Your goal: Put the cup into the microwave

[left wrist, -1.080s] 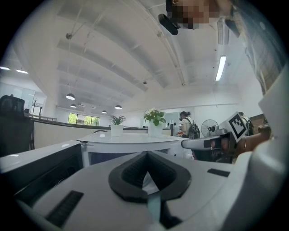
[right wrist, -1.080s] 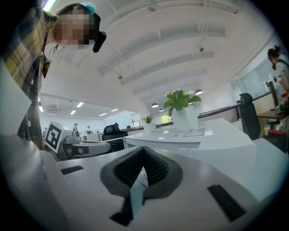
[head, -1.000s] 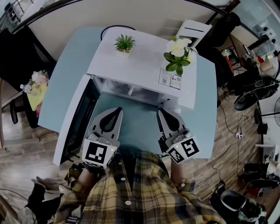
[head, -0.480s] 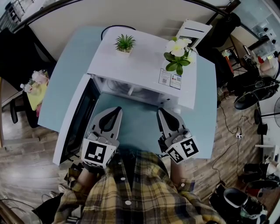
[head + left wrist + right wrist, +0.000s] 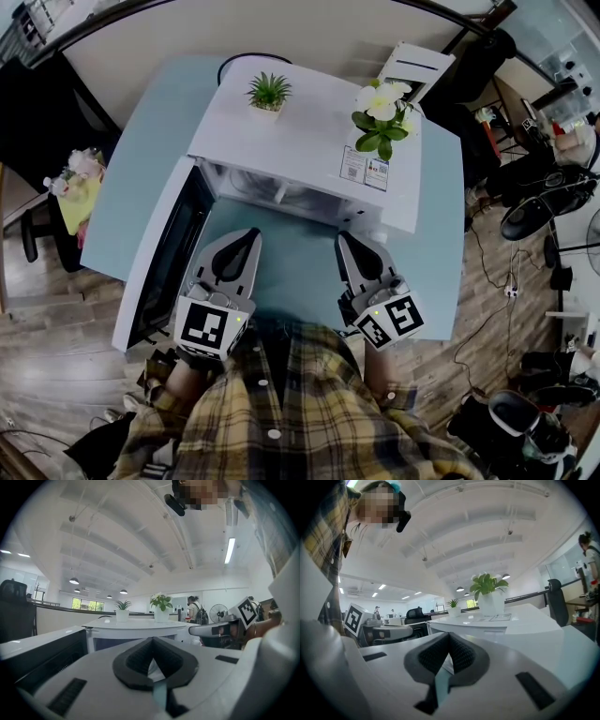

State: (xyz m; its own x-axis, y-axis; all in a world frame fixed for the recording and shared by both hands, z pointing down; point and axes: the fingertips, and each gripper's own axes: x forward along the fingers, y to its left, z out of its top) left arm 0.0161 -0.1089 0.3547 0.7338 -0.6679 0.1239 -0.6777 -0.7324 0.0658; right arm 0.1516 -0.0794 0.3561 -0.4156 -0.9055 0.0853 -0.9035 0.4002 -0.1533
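A white microwave (image 5: 300,131) stands on a light blue table (image 5: 141,187). Its door (image 5: 164,258) hangs open to the left, and the cavity (image 5: 281,192) faces me. No cup shows in any view. My left gripper (image 5: 251,234) is held level over the table just in front of the opening, its tips together and nothing between them. A little to its right, my right gripper (image 5: 343,237) is at the same distance, also shut and empty. In the left gripper view the left gripper (image 5: 151,641) points at the microwave (image 5: 136,627). In the right gripper view the right gripper (image 5: 449,637) points at the microwave (image 5: 497,625).
A small green plant (image 5: 267,92) and a white-flowered plant (image 5: 382,112) stand in pots on the microwave top. A chair with a yellow bundle (image 5: 75,197) is left of the table. Cables and a fan (image 5: 544,211) lie on the wooden floor at right.
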